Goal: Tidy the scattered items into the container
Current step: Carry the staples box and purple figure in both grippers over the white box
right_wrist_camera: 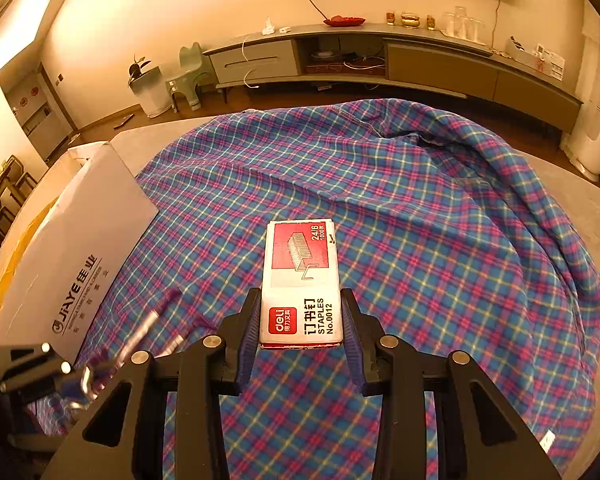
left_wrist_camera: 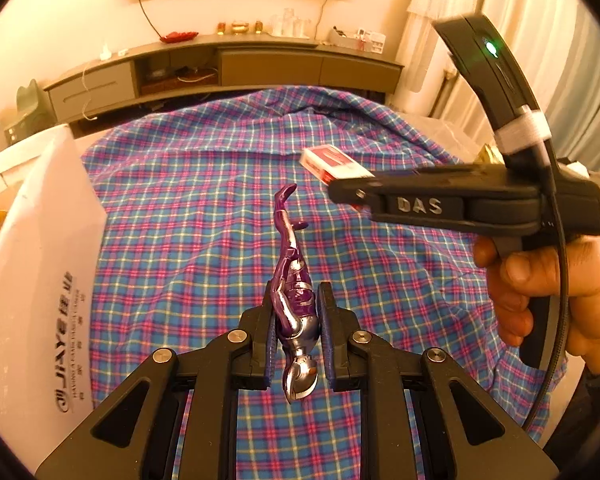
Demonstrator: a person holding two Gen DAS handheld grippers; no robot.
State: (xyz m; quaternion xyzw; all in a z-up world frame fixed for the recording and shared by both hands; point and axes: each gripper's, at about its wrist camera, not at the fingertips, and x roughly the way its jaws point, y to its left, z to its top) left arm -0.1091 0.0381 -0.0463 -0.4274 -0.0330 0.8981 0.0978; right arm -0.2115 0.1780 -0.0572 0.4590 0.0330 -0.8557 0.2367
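Staple box (right_wrist_camera: pixel 300 280): "deli", "STAPLES No.0012", "24/6", "1000", Chinese characters, on its red-and-white top face | White carton (right_wrist_camera: pixel 76 256): "JIAYE" with Chinese characters and a smaller, unreadable line on its side | Right tongs (left_wrist_camera: pixel 340 194): raised "DAS" on the black body

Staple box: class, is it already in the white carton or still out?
Out: the right gripper holds the staple box above the plaid cloth.
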